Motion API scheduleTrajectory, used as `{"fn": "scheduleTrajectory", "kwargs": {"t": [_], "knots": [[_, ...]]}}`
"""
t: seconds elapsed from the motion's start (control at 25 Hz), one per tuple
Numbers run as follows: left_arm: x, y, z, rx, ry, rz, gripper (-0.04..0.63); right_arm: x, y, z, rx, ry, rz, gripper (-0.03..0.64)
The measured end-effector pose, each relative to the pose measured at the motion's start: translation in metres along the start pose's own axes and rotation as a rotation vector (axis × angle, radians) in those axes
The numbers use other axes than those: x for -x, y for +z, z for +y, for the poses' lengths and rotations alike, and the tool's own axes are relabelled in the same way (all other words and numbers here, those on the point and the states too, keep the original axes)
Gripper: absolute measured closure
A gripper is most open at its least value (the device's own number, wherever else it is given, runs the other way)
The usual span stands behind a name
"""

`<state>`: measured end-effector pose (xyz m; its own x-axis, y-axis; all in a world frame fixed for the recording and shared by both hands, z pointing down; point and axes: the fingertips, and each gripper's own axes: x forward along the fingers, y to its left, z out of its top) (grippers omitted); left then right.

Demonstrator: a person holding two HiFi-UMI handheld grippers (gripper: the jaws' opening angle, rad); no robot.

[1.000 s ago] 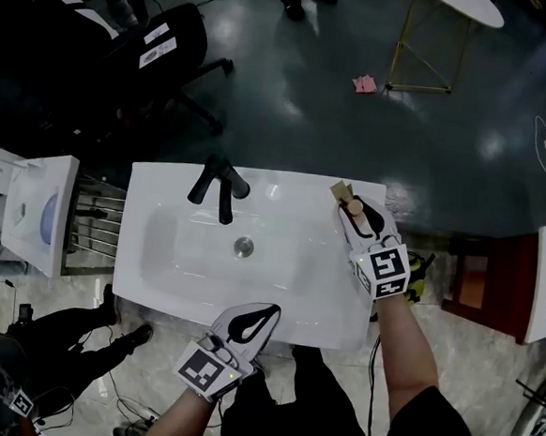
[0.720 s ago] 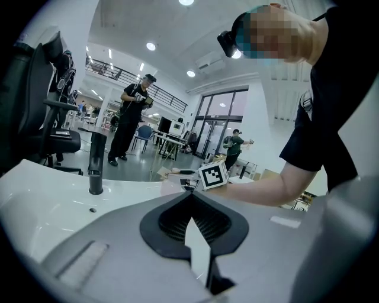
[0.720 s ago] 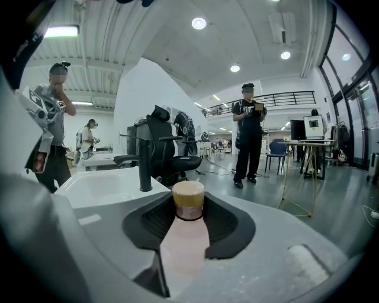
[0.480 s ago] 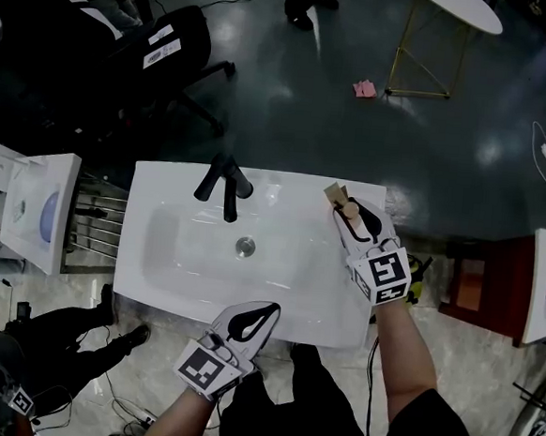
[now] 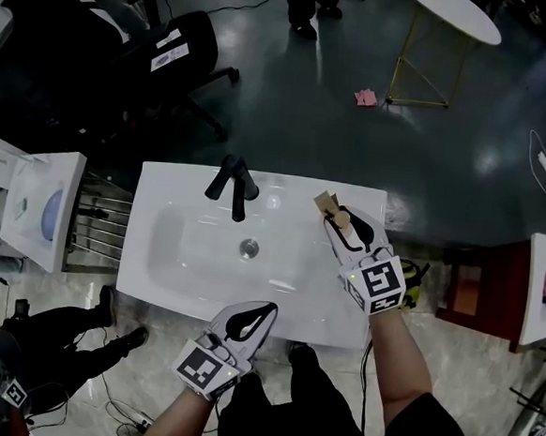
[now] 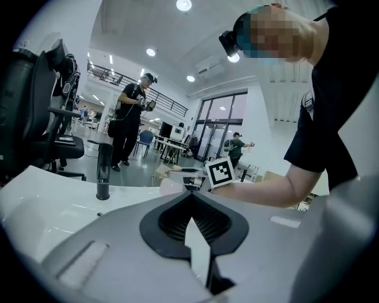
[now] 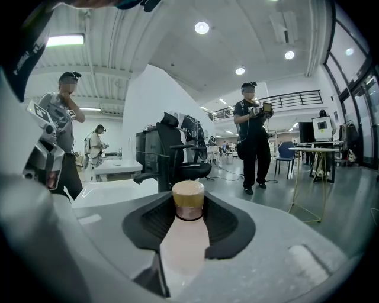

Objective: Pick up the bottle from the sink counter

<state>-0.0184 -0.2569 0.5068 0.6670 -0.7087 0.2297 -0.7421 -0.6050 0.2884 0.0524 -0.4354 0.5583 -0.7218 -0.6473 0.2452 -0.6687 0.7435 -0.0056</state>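
— Around the sink counter (image 5: 155, 278), what stands about, biggest first?

— Take the drain (image 5: 249, 248) as the dial's centre in the head view. One black office chair (image 5: 163, 63) sits at eleven o'clock, well apart on the dark floor. One white round table (image 5: 454, 10) on gold legs is far off at one o'clock. One white unit (image 5: 38, 208) stands at nine, just beside the counter. One black faucet (image 5: 231, 183) rises at twelve, behind the basin. One small pink scrap (image 5: 364, 97) lies on the floor near the table's legs.

— What is close to the bottle?

— Only the faucet, at the bottle's nine o'clock and apart from it. The one bottle (image 5: 328, 207) (pale pink, tan cap) is at two o'clock, over the counter's far right part. Of the two grippers, the right gripper (image 5: 340, 223) is clamped on its body. In that gripper's view the bottle lies along the jaws, cap pointing away. Whether it touches the counter, I cannot tell.

— And the other one?

— The left gripper (image 5: 267, 312) hovers at six o'clock over the near edge, jaws closed together and empty.
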Motion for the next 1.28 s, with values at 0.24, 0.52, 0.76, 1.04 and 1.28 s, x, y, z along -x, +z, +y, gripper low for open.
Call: {"fn": "scheduleTrajectory", "kwargs": {"t": [0.24,0.52,0.76,1.04,1.28], "knots": [[0.010,0.000,-0.001,-0.002,0.004,-0.008,0.598,0.003,0.003,0.015,0.003,0.014,0.002,0.482],[0.023,-0.001,0.002,-0.001,0.013,-0.009,0.598,0.005,0.006,0.033,0.006,0.032,0.003,0.482],[0.034,-0.002,-0.001,-0.006,0.012,-0.015,0.598,0.011,0.011,0.049,0.006,0.037,-0.005,0.482],[0.049,-0.001,-0.004,-0.012,0.010,-0.021,0.598,0.019,0.017,0.064,0.006,0.033,-0.009,0.482],[0.062,-0.005,-0.007,-0.013,0.003,-0.021,0.598,0.026,0.016,0.075,0.004,0.020,-0.005,0.482]]}}
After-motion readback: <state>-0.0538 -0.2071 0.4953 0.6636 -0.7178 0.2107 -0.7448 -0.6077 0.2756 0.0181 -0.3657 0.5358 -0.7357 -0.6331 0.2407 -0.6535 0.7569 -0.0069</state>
